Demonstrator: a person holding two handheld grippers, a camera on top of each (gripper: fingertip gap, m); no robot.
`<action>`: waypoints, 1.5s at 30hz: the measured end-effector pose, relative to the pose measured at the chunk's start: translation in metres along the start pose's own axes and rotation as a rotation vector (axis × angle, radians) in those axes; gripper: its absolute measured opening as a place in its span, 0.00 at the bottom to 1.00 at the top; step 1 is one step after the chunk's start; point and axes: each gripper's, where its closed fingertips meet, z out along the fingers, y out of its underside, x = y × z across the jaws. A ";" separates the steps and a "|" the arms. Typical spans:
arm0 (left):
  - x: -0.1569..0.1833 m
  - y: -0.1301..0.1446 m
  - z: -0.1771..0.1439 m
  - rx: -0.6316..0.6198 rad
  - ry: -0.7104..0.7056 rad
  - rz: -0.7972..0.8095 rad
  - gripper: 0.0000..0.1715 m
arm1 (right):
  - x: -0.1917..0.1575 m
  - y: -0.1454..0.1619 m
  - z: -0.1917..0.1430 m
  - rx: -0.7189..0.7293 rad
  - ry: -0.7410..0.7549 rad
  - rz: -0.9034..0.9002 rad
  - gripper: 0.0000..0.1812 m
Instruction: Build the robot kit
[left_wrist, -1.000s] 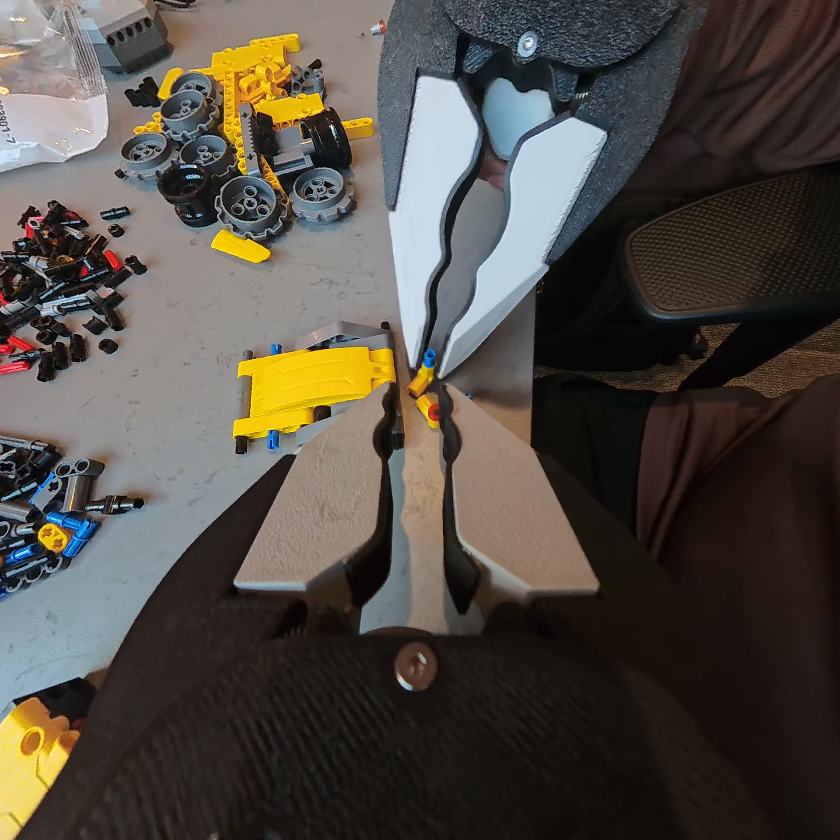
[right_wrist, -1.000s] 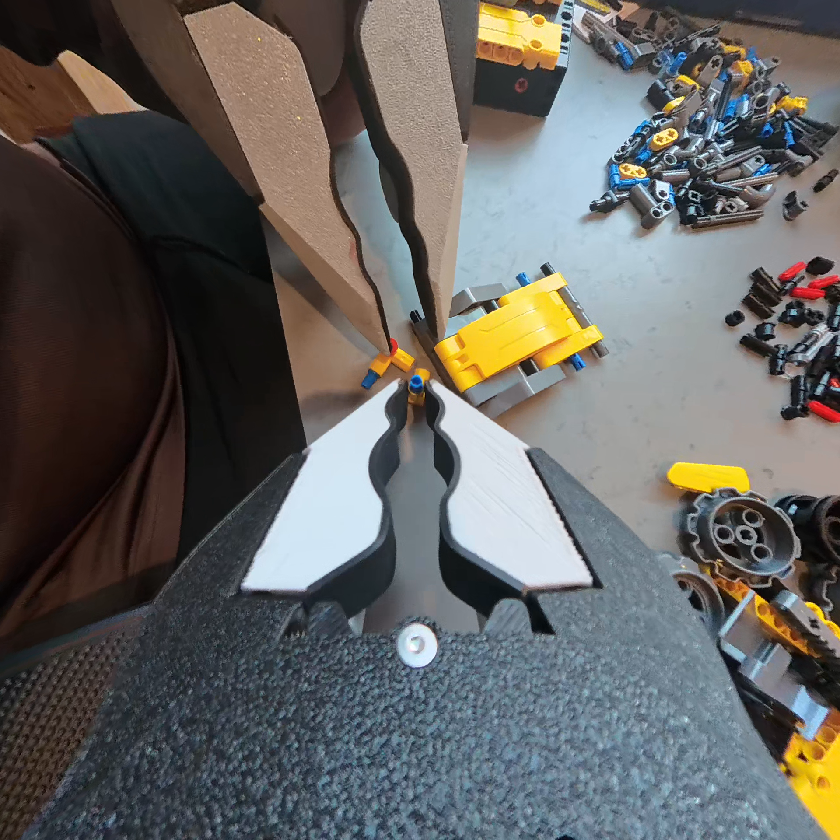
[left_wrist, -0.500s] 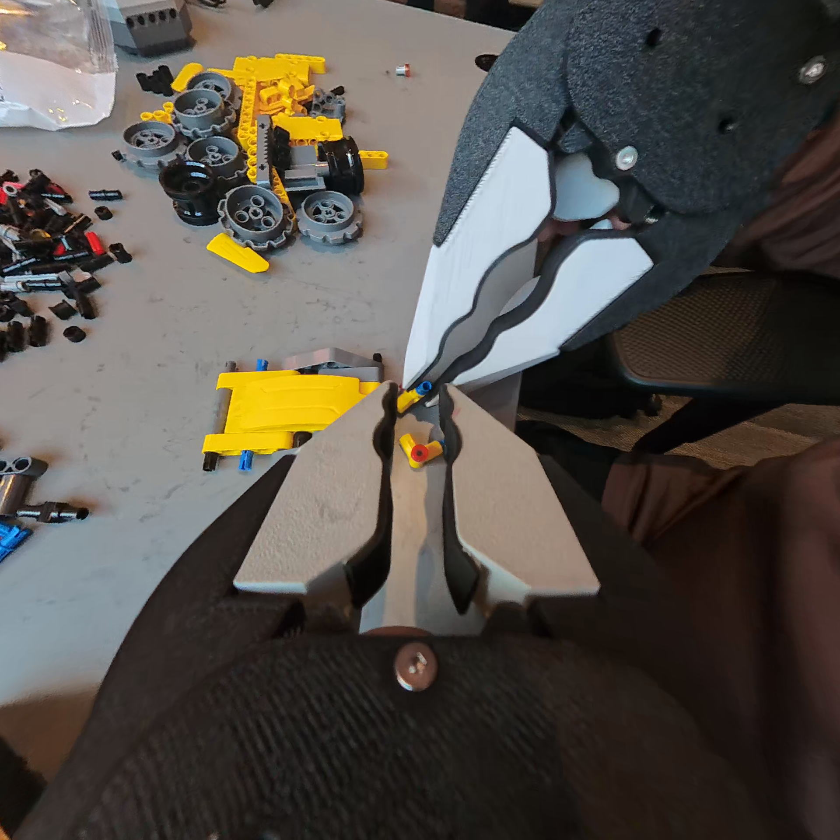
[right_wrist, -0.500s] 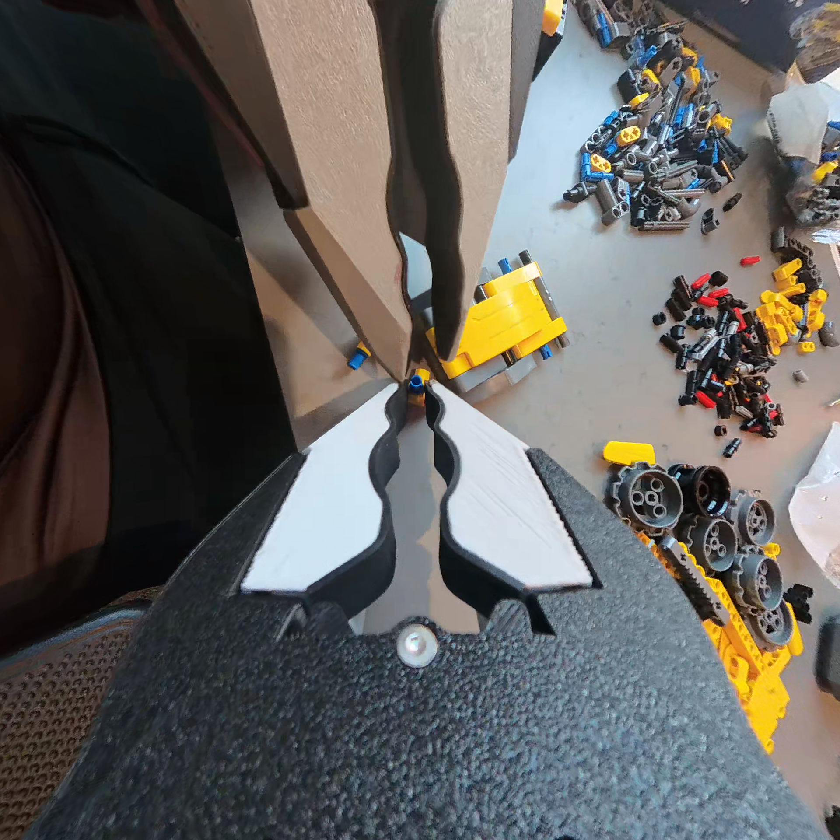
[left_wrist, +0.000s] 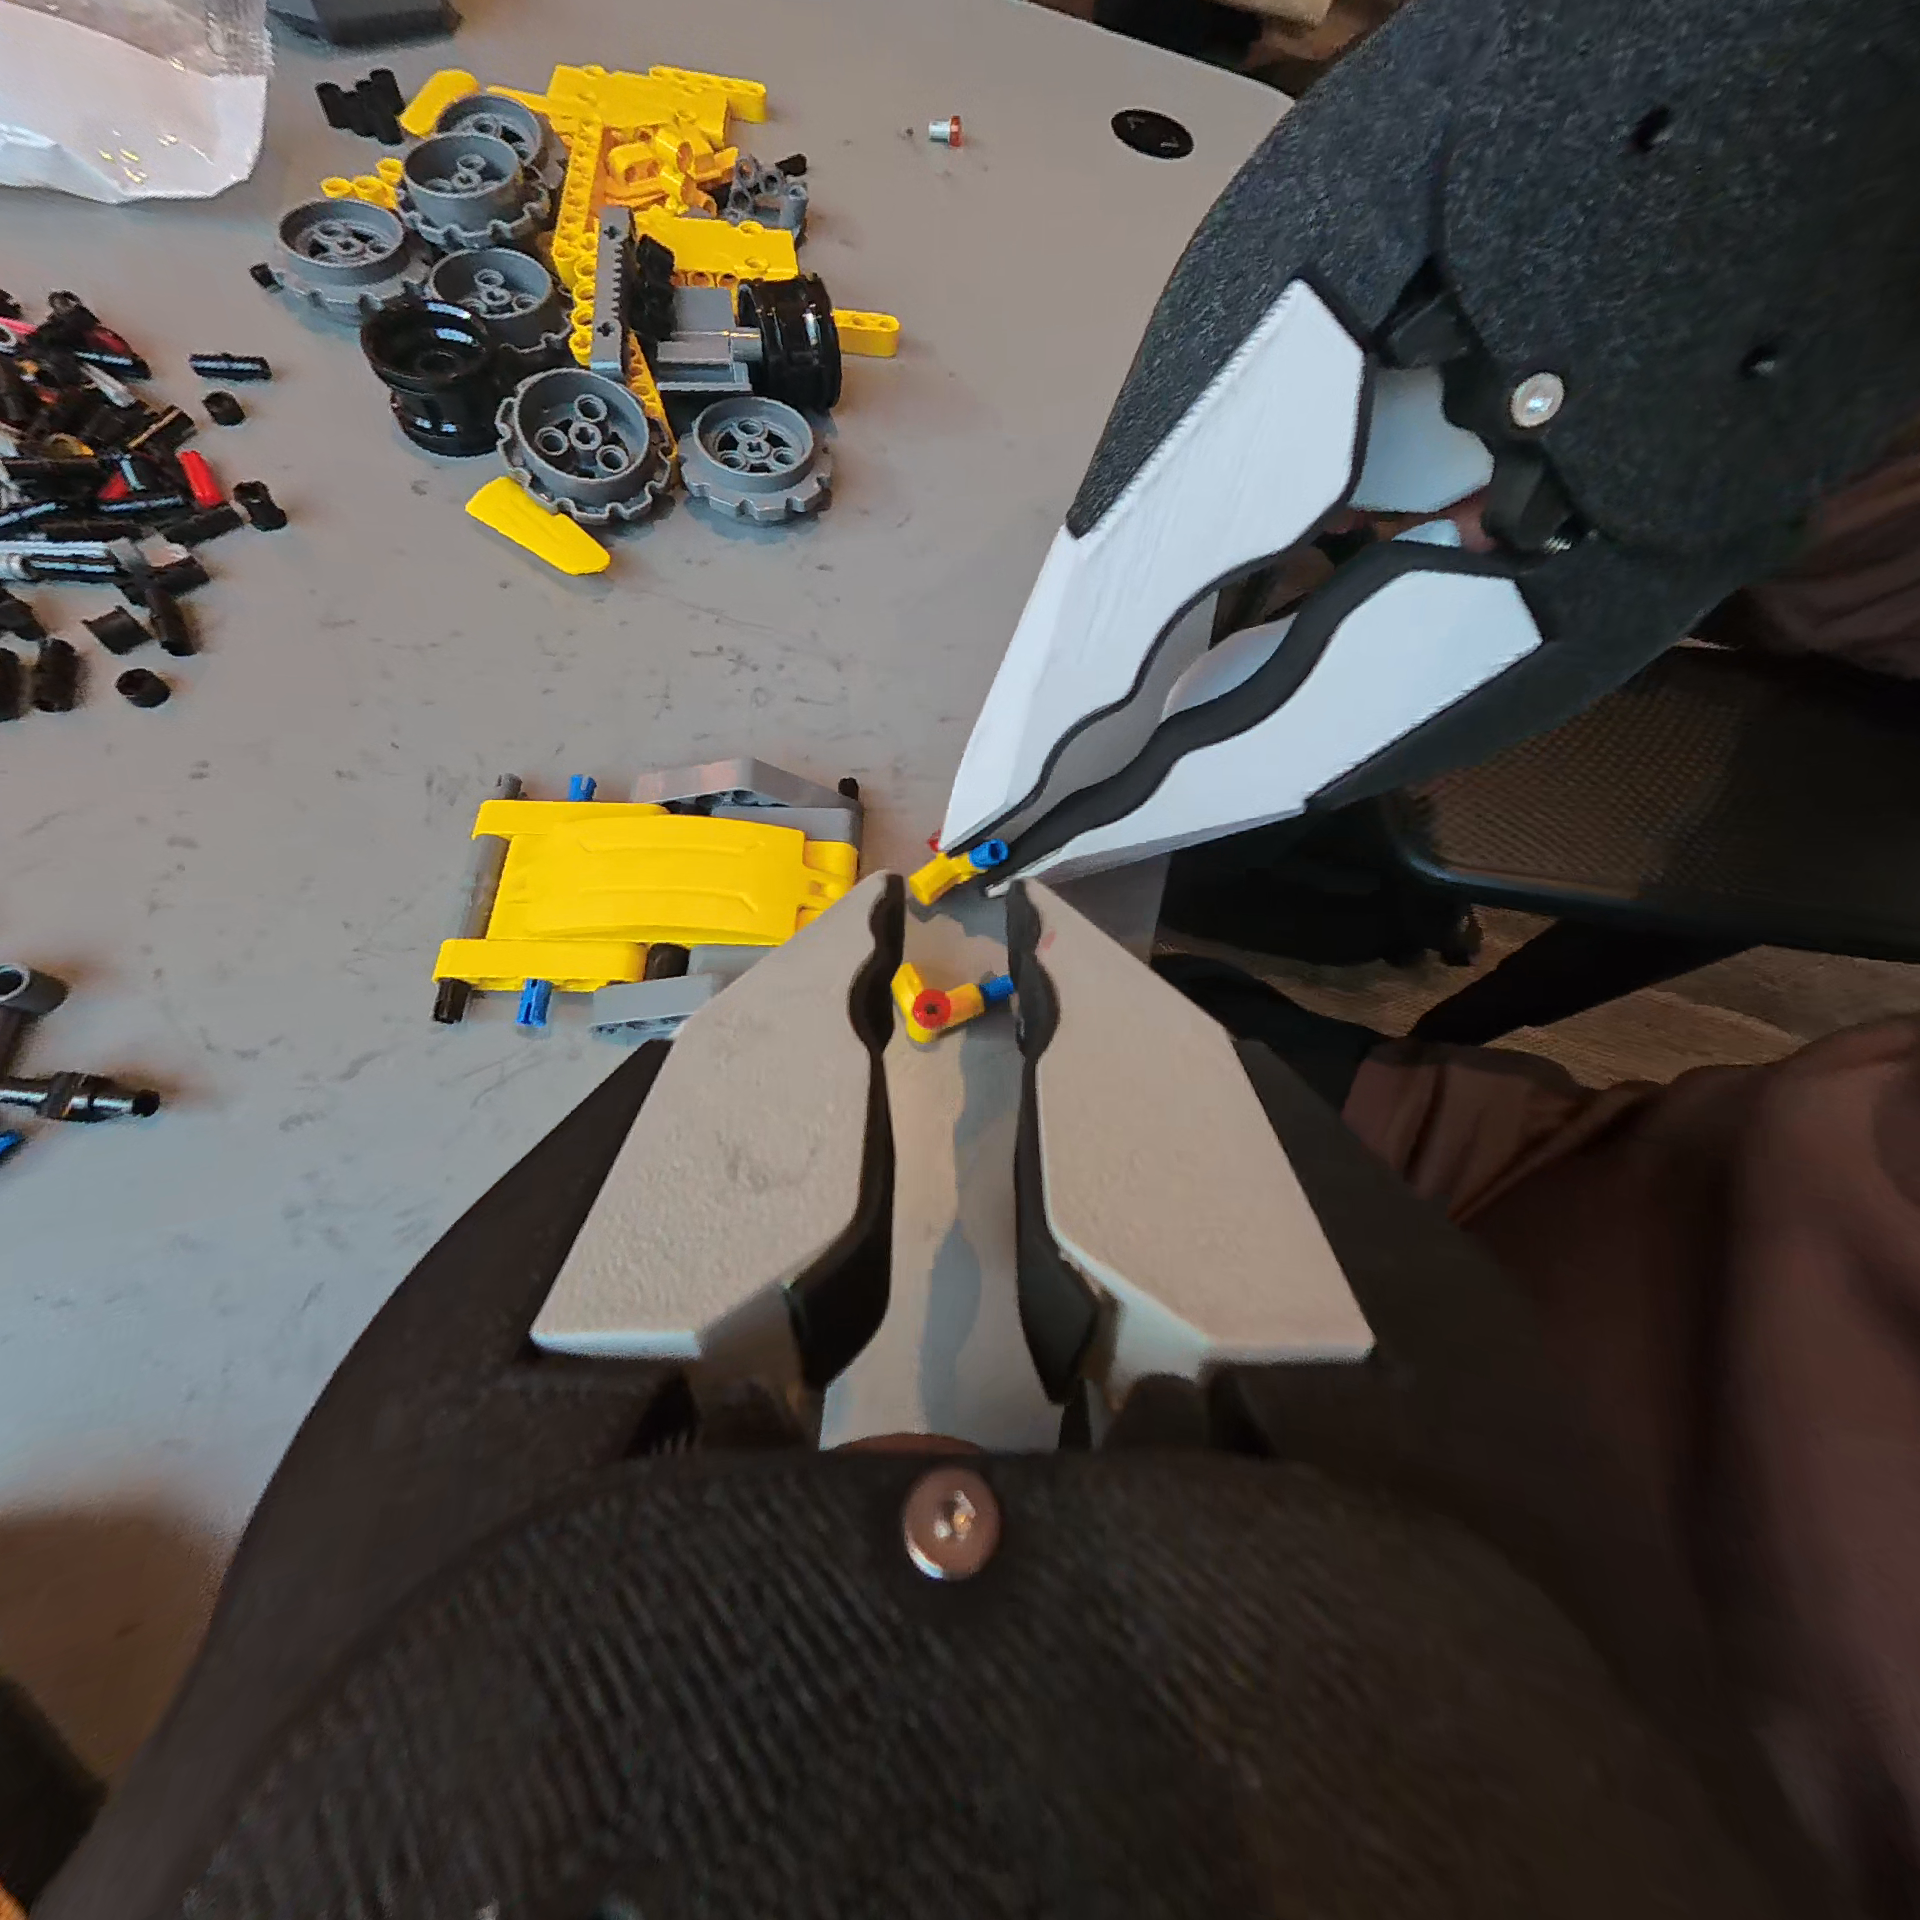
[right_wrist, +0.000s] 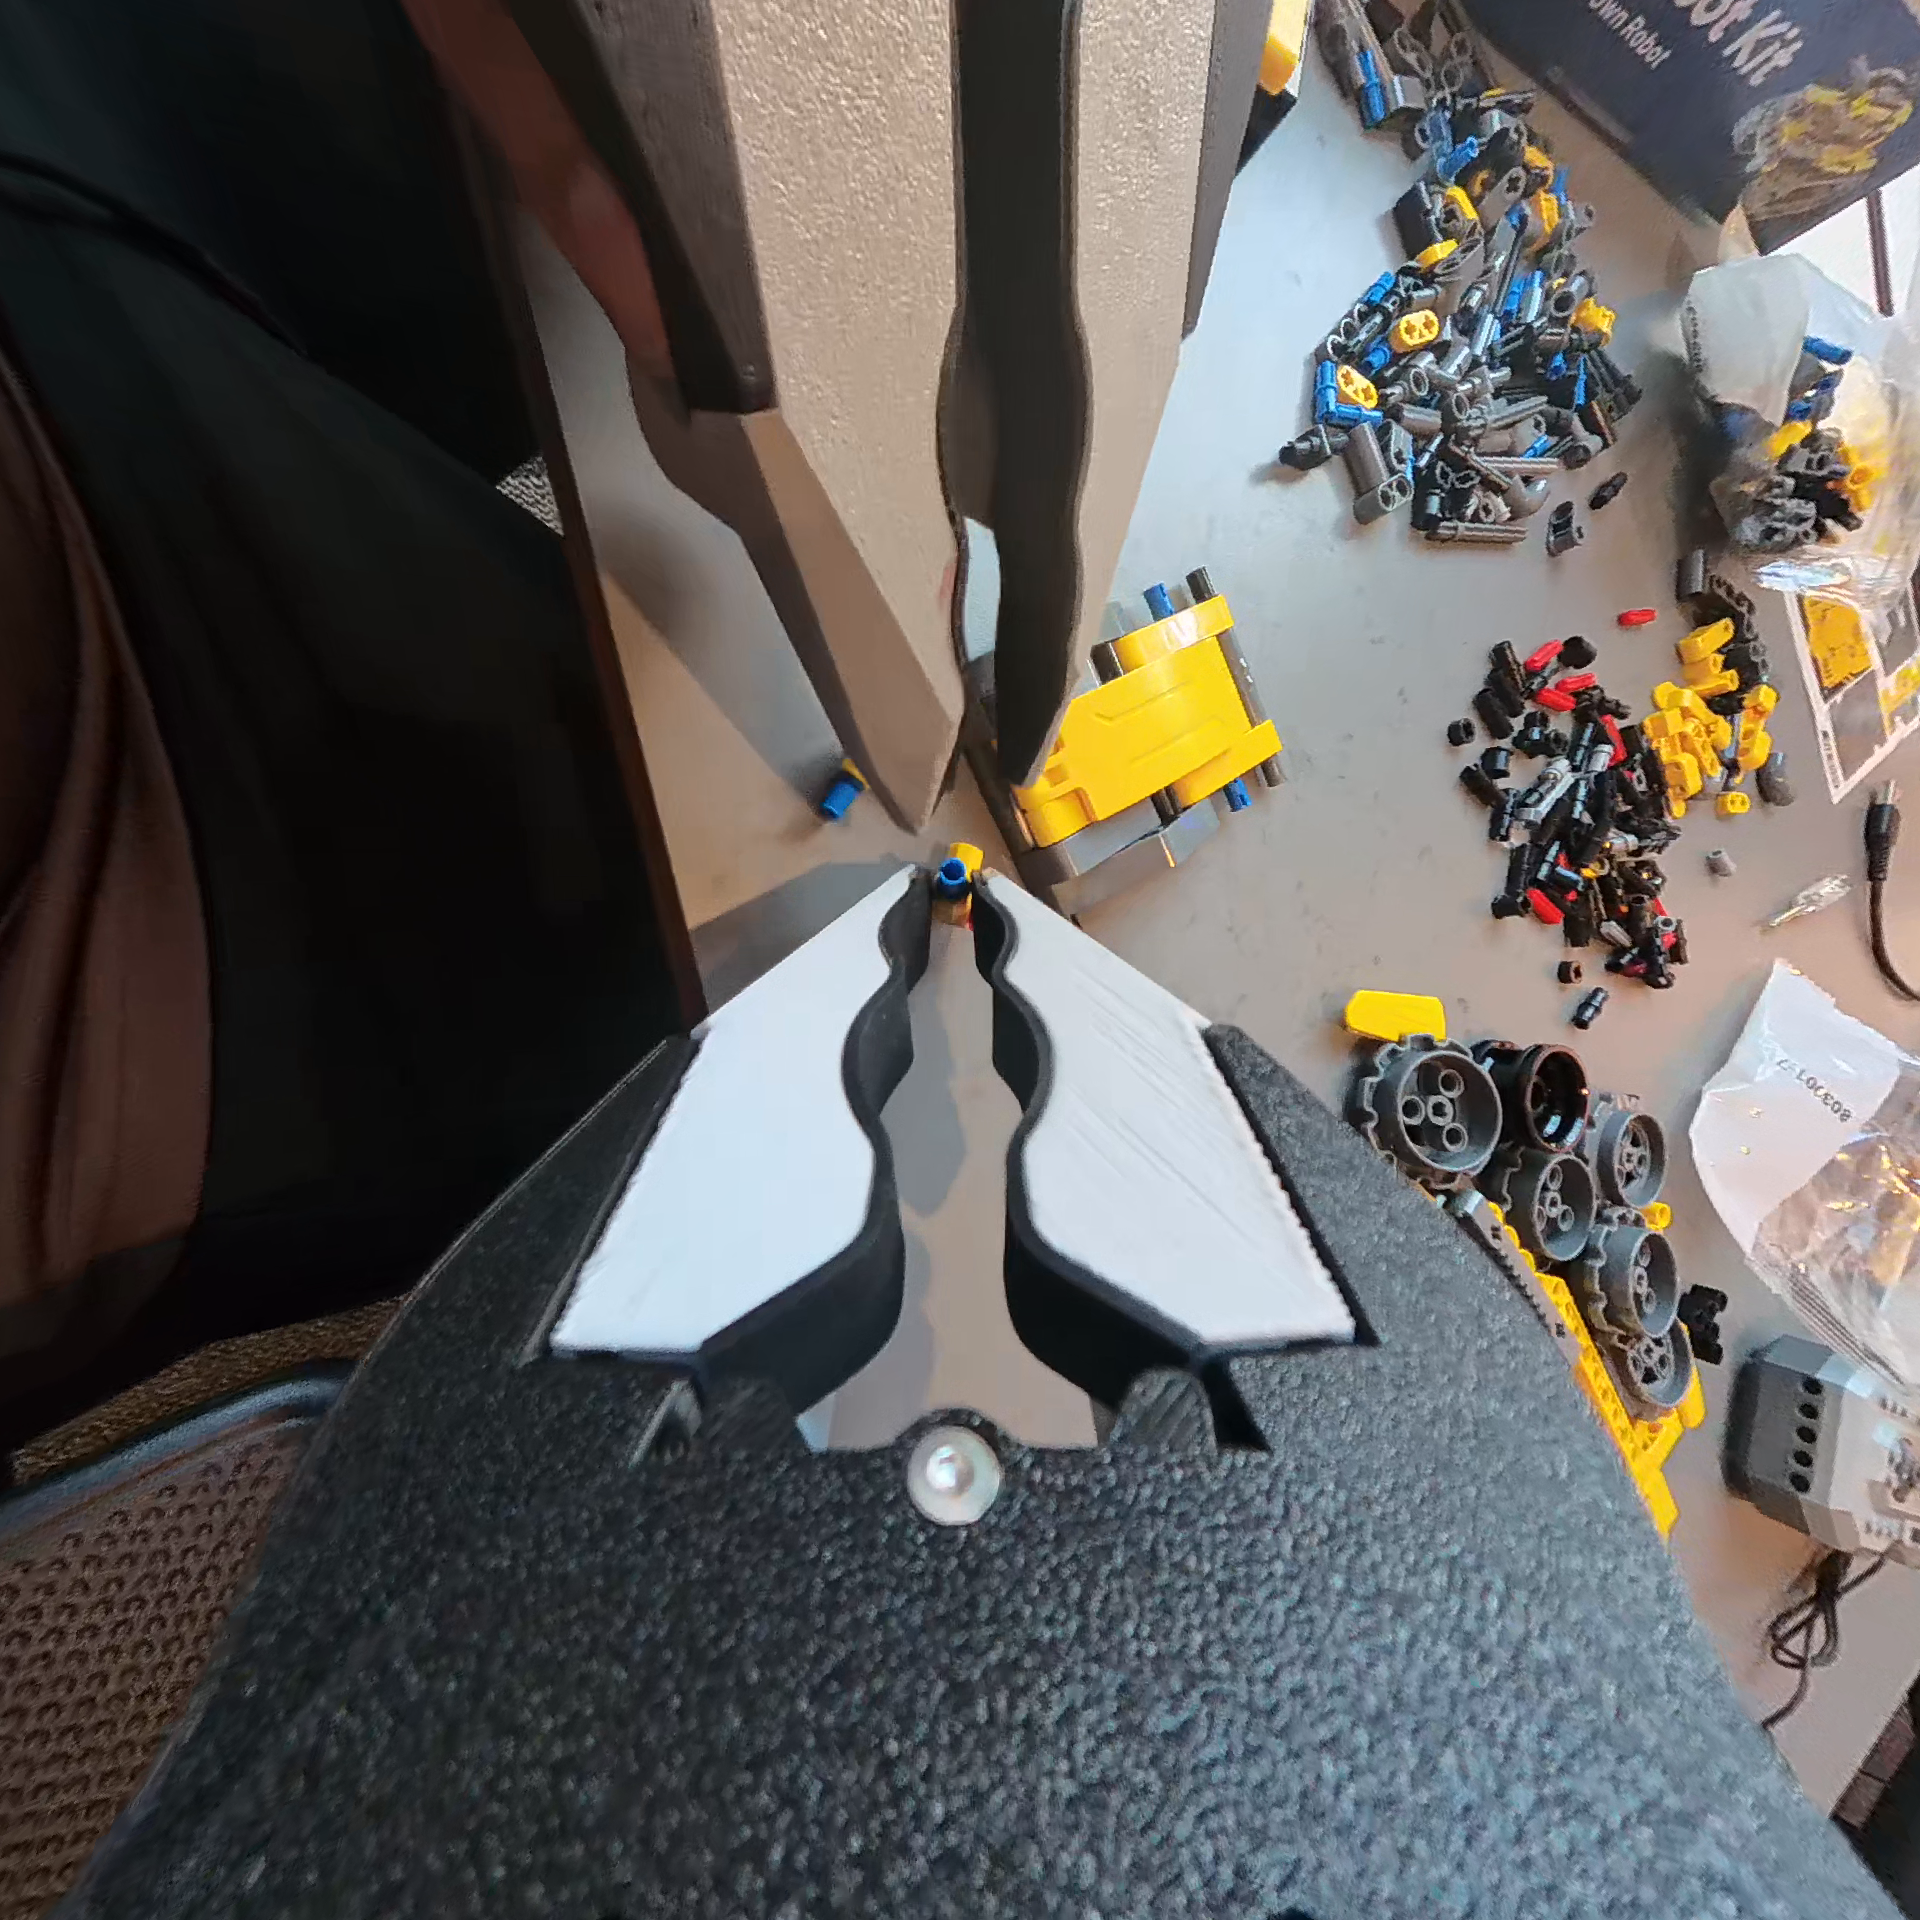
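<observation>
Both sets of jaws stood differently: our left gripper (left_wrist: 951, 914) had its grey fingers parted by a narrow gap and clasped nothing, while our right gripper (right_wrist: 951, 883) was pinched on a small yellow connector with a blue pin (right_wrist: 954, 871) at its very tips.

Nearest to us, between the left fingers and lying on the grey table (left_wrist: 312, 1195), we saw a second yellow angle connector (left_wrist: 932, 1003) with a red centre and a blue pin, close to the table's edge. We could not tell whether the fingers touched it.

Just beyond, the two grippers met tip to tip, with the held piece showing in the left wrist view just ahead of the left fingertips.

Just beside that meeting point, farther in on the table, lay a yellow and grey assembly (left_wrist: 644, 894) with blue pins and black axles.

Farther off we saw a heap of grey toothed wheels and yellow beams (left_wrist: 582, 312), a scatter of black and red pins (left_wrist: 94, 499), a pile of mixed grey, blue and yellow parts (right_wrist: 1475, 353) and clear plastic bags (right_wrist: 1818, 1195).
</observation>
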 end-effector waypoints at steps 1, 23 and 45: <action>0.003 -0.001 0.001 0.000 0.009 0.006 0.10 | -0.001 0.000 0.001 -0.005 0.005 -0.009 0.04; 0.006 0.009 -0.009 -0.022 -0.004 -0.003 0.10 | -0.017 -0.011 -0.017 0.156 0.077 0.010 0.12; 0.009 0.023 -0.007 -0.082 -0.039 0.122 0.08 | -0.003 0.028 -0.008 0.054 -0.318 0.197 0.16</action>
